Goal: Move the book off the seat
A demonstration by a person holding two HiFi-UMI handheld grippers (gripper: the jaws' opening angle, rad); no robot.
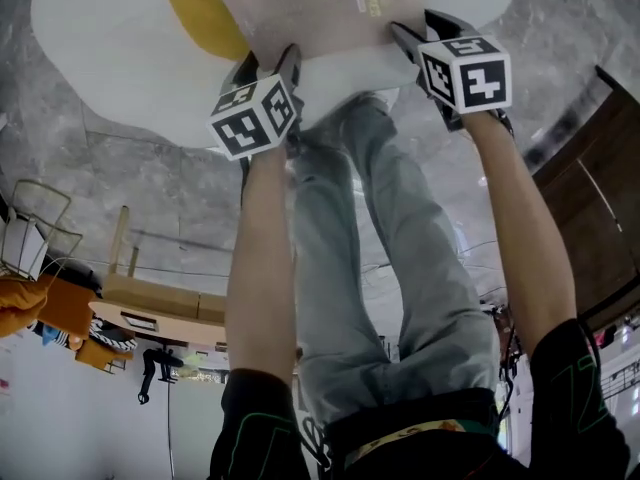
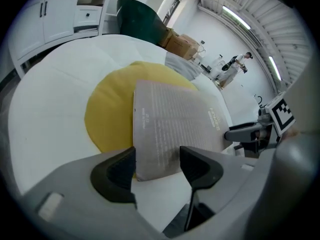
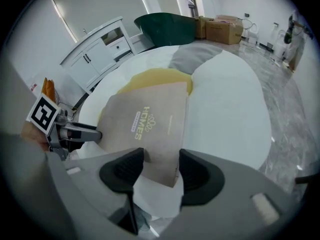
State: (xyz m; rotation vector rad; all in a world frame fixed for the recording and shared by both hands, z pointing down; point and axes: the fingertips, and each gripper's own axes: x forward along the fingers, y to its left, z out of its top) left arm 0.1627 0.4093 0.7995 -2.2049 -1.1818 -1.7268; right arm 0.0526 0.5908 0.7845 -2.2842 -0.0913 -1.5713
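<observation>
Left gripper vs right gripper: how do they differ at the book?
The left gripper sits at the book corner beside the yellow patch; the right gripper at the corner on bare white seat, nearer the HOMES print. In the head view the left gripper is lower in frame. Both are open, a book corner between the jaws.

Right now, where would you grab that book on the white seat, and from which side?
Probably its two near corners, coming from the person's side. The book lies flat, partly on the yellow cushion of the white seat, near edge toward both open grippers: the left gripper frames one corner, the right gripper the other.
</observation>
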